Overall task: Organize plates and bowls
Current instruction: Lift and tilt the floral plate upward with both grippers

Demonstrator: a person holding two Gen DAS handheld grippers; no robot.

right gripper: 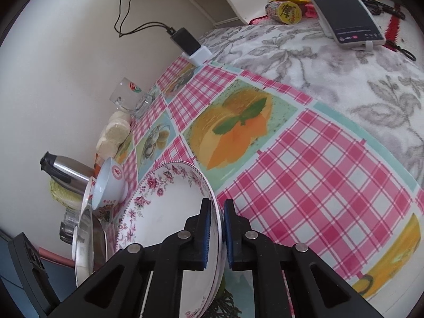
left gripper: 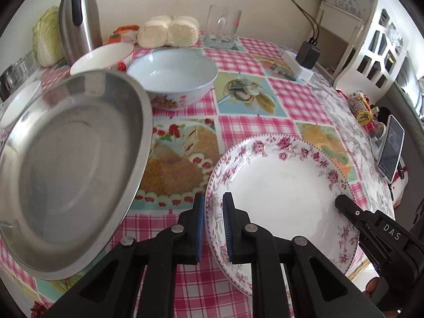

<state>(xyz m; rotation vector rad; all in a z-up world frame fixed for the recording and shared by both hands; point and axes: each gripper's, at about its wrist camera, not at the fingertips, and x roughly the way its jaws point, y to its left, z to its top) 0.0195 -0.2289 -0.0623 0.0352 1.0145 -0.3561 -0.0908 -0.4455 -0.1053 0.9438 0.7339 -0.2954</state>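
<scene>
Floral plate [left gripper: 278, 185] – left gripper [left gripper: 213, 198] and right gripper [right gripper: 217, 204] each clamped on its rim

Tablecloth [left gripper: 238, 122]: pink check with food pictures.
Steel thermos jug [left gripper: 78, 21]: upright at the back left, by the wall.
Cabbage [left gripper: 46, 37]: just left of the jug.
Steamed buns [left gripper: 169, 30]: bagged, against the wall.
Glass mug [left gripper: 222, 26]: right of the buns.
Phone [left gripper: 391, 149]: propped at the right edge.
Charger [left gripper: 308, 51]: black, plugged in, cables running up the wall.
</scene>
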